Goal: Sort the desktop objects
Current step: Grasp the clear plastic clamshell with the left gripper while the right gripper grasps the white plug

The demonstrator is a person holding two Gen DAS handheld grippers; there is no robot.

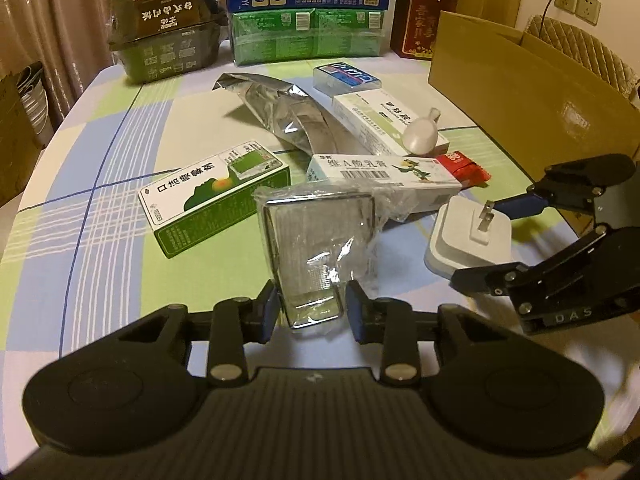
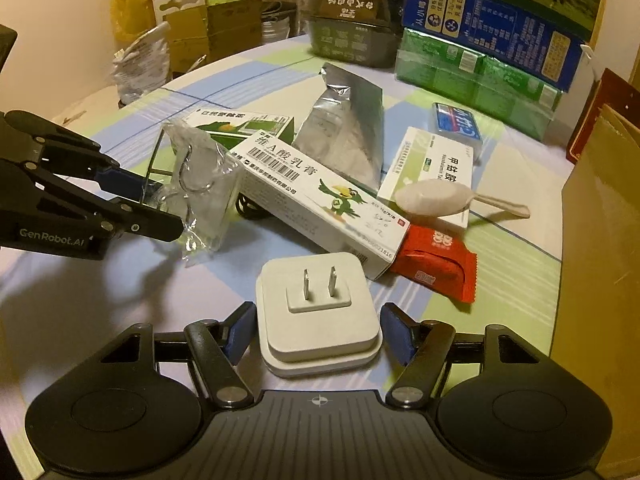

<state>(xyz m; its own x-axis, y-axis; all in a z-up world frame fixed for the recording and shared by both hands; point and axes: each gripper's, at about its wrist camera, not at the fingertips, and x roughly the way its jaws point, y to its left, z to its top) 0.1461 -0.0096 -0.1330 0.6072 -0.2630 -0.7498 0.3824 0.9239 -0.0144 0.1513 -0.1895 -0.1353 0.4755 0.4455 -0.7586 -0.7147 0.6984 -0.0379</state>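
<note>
My left gripper is shut on a clear plastic packet with a metal piece inside, holding it upright. The right wrist view shows that gripper and packet at the left. My right gripper is closed on a white plug adapter, prongs up, with a pad on each side; from the left wrist it appears at the right around the adapter. Behind lie a green medicine box, a white cream box, a red sachet, a white spoon and a silver foil pouch.
A tall cardboard box stands at the right edge of the checked tablecloth. Stacked blue and green cartons and a dark food tub line the back. Two more medicine boxes lie near the spoon.
</note>
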